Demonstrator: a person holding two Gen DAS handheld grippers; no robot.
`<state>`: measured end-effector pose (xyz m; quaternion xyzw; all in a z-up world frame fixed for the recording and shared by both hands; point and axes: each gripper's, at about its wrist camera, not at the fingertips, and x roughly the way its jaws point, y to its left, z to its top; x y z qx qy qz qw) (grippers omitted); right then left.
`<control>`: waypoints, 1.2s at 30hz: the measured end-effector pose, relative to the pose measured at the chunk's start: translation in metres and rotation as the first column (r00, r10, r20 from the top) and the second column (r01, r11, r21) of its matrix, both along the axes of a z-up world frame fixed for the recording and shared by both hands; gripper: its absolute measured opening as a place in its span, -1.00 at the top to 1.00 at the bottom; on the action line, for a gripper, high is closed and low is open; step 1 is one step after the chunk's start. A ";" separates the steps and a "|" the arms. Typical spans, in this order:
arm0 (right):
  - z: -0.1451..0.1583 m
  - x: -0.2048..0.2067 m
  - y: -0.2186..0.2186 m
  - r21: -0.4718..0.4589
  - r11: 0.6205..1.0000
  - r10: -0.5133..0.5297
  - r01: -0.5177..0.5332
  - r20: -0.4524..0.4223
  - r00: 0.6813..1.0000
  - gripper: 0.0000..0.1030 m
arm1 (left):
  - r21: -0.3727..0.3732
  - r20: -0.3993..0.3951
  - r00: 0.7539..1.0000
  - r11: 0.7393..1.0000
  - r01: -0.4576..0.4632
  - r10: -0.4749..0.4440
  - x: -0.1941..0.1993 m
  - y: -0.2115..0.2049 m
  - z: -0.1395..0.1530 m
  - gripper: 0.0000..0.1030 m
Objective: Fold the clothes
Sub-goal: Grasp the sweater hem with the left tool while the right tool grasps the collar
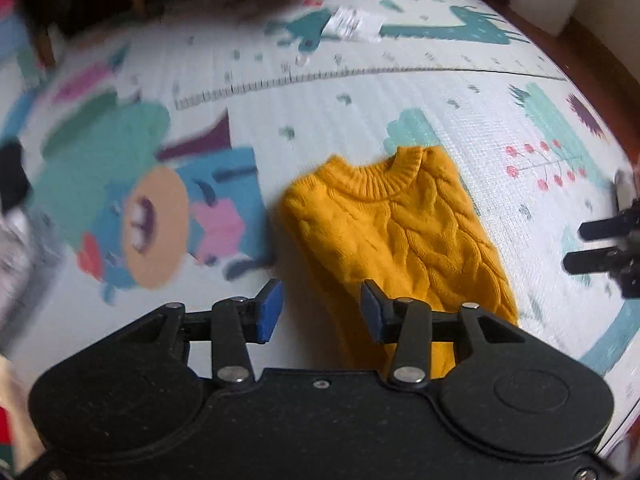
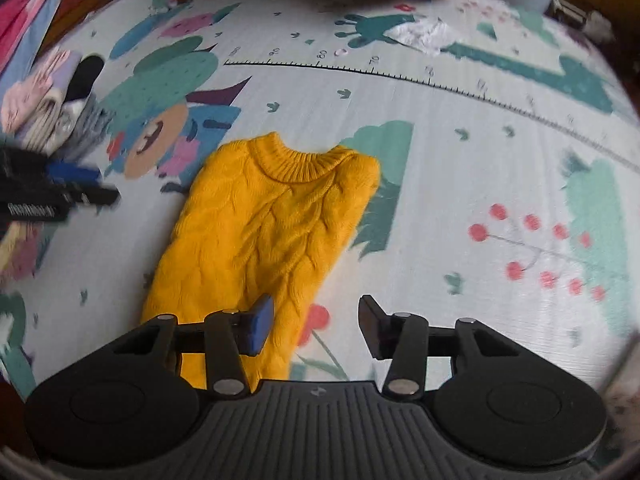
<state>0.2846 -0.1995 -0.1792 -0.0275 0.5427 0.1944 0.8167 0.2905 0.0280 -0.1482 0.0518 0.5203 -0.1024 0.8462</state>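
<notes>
Yellow sweater (image 2: 272, 232) flat on mat (image 2: 460, 168), sleeves tucked. Left gripper (image 1: 322, 312) + right gripper (image 2: 316, 328) both unclenched, empty, over hem corners, prob for bottom fold.

Two black tools: left tool (image 1: 322, 308) and right tool (image 2: 316, 326), blue finger pads (image 1: 269, 312), silver pivot screws.

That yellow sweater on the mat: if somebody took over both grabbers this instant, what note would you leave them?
Left gripper: open, holds nothing, above the sweater's near left edge.
Right gripper: open, empty, above the near right edge.
Yellow sweater: flat on the play mat, collar at the far end, sides apparently tucked in.
Folded clothes: piled far left.
Left: grip the near hem, fold it toward the collar.
</notes>
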 end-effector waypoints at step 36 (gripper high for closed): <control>-0.062 -0.104 0.048 0.359 0.690 0.717 -0.628 -0.215 0.664 0.49 | -0.281 -0.205 0.640 0.671 0.686 -0.740 -0.097 -0.029 -0.061 0.54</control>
